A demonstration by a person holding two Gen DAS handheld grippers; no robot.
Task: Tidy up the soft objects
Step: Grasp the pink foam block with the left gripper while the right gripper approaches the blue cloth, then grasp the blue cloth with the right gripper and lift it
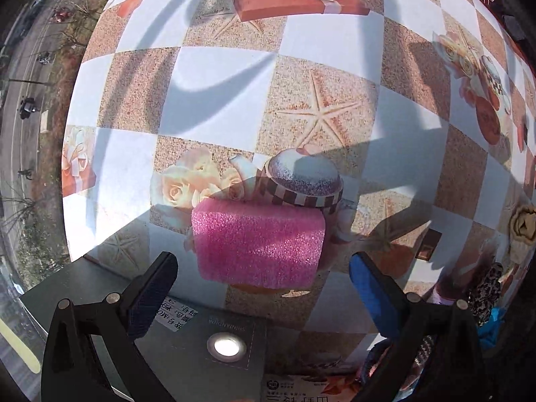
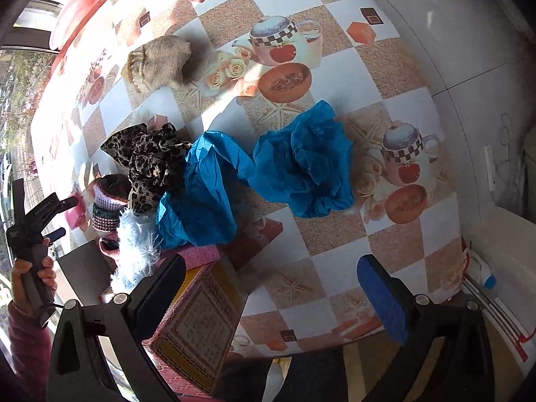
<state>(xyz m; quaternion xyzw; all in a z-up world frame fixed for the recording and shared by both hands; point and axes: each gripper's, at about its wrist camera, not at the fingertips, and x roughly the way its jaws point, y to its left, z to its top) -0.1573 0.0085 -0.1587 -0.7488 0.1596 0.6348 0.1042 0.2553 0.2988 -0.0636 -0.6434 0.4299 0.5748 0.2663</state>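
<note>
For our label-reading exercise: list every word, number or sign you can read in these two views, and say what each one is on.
"SHINIANDIPA", roughly; faint and upside down, uncertain: on the grey box.
White sticker on that box: upside-down Chinese characters and "MO"; the rest is too blurred.
Printed card at the bottom edge: large Chinese characters, cut off, unreadable.
Patterned box: print too small.

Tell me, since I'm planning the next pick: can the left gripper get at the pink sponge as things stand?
Probably yes. The left gripper has its jaws open, and the pink sponge lies on the tablecloth straight ahead between them, nothing in the way.
</note>
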